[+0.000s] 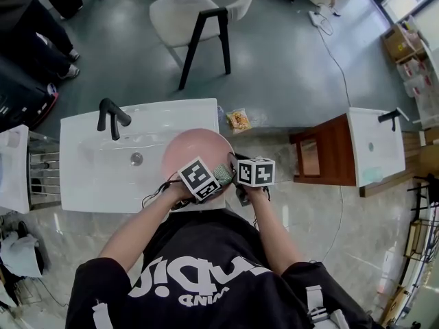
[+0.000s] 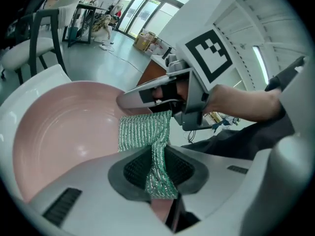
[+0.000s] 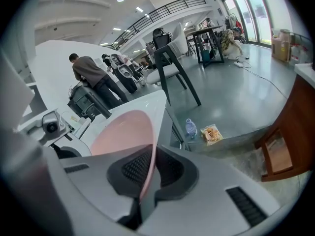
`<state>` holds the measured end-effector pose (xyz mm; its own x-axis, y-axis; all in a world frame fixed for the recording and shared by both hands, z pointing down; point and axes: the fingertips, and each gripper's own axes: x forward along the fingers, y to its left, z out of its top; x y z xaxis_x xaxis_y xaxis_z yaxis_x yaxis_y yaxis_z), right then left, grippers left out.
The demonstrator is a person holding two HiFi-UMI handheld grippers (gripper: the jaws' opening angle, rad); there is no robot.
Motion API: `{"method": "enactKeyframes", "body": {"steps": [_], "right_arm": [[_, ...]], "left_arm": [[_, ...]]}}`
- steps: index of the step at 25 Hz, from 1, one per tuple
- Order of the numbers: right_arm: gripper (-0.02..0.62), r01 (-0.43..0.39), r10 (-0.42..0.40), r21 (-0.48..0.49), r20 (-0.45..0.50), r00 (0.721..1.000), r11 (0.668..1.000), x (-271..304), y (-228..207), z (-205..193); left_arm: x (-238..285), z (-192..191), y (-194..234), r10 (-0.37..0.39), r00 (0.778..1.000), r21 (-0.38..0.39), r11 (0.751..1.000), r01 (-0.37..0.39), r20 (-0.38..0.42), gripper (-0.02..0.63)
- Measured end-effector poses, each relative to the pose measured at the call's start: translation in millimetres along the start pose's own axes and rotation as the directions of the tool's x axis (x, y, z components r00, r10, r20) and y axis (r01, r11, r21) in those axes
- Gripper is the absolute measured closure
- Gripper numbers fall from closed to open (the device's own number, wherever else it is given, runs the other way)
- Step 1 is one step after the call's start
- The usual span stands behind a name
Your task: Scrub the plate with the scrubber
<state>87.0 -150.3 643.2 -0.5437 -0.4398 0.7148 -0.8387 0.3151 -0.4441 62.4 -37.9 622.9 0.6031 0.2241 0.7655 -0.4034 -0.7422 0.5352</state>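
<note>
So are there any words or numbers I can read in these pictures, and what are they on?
Nothing here reads clearly.
Black shirt: big white letters, upside down in the head view, too distorted to read.
Marker cubes: black-and-white square patterns, not words.
Snack packet on the floor: print too small to read.
Bottle beside it: label too small to read.

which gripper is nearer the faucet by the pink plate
Left. The left gripper holds the scrubber on the plate nearer that faucet; the right gripper clamps the rim farther off.
</note>
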Motion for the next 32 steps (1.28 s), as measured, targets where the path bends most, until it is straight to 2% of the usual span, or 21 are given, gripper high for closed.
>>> {"method": "enactKeyframes", "body": {"steps": [3, 5, 10, 12, 15, 18, 22, 27, 29, 32], "right_arm": [[0.566, 0.000, 0.000, 0.001, -0.002, 1.000, 1.000, -1.7, 1.3, -2.5], [0.566, -0.002, 0.002, 0.005, 0.000, 1.000, 1.000, -1.8, 2.4, -3.9], [0.565, 0.002, -0.002, -0.009, -0.013, 1.000, 1.000, -4.6, -0.2, -6.9], [0.553, 0.007, -0.010, -0.107, -0.031, 0.999, 0.994, -6.1, -0.4, -5.3], [0.464, 0.019, -0.036, -0.296, -0.050, 0.998, 0.955, -5.7, -2.0, 8.4], [0.445, 0.007, -0.025, -0.346, -0.047, 0.999, 0.938, -2.0, -3.7, 32.4], [0.445, -0.035, 0.001, -0.439, -0.078, 0.997, 0.898, 14.5, 4.9, 52.9], [0.469, -0.170, 0.056, -0.586, -0.207, 0.977, 0.792, 43.8, 22.1, 59.3], [0.474, -0.217, 0.066, -0.611, -0.260, 0.963, 0.761, 50.6, 24.5, 59.1], [0.480, -0.271, 0.083, -0.620, -0.314, 0.946, 0.736, 56.1, 27.9, 56.6]], "left_arm": [[3.0, 5.1, 12.5, 0.108, 0.994, 0.066, 0.992, -0.107, -0.010, 0.517], [5.2, 7.0, 18.6, 0.151, 0.988, 0.100, 0.984, -0.149, -0.018, 0.517], [6.7, 8.2, 19.4, 0.136, 0.991, 0.086, 0.987, -0.135, -0.007, 0.517], [6.0, 9.6, 18.1, 0.119, 0.993, 0.073, 0.990, -0.119, 0.002, 0.517], [4.5, 10.4, 17.1, 0.110, 0.994, 0.074, 0.991, -0.110, 0.006, 0.517], [4.2, 9.5, 17.7, 0.103, 0.995, 0.065, 0.992, -0.104, 0.012, 0.518], [3.4, 9.8, 17.1, 0.094, 0.995, 0.054, 0.994, -0.095, 0.016, 0.518], [4.3, 9.5, 17.6, 0.097, 0.995, 0.058, 0.994, -0.097, 0.014, 0.517], [4.8, 9.5, 17.5, 0.096, 0.995, 0.055, 0.994, -0.097, 0.017, 0.517], [4.7, 9.3, 17.1, 0.090, 0.996, 0.041, 0.995, -0.091, 0.023, 0.518]]}}
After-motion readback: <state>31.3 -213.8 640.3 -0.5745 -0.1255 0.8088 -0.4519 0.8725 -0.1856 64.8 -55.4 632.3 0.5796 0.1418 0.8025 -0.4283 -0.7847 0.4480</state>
